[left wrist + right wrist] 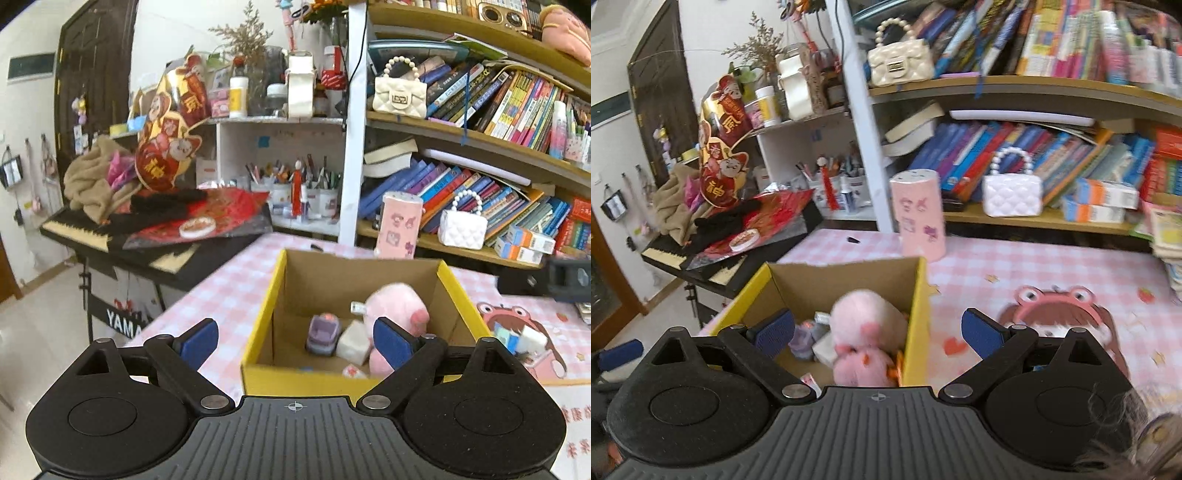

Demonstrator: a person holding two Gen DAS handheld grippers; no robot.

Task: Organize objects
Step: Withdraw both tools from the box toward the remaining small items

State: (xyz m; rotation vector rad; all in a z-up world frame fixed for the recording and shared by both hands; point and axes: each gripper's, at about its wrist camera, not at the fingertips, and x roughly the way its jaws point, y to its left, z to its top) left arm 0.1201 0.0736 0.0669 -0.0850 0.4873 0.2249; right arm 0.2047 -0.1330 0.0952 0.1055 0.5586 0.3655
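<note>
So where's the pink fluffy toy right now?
The pink plush toy sits inside the yellow cardboard box, at its right side in both views, next to a small purple toy car and a white block.

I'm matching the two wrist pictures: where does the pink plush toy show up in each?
Left wrist: pink plush toy lies in the right half of the yellow-edged cardboard box, lower centre-right.
Right wrist: pink plush toy lies against the box's right wall, lower centre.
Shared landmark: the pink cylinder behind the box.
</note>
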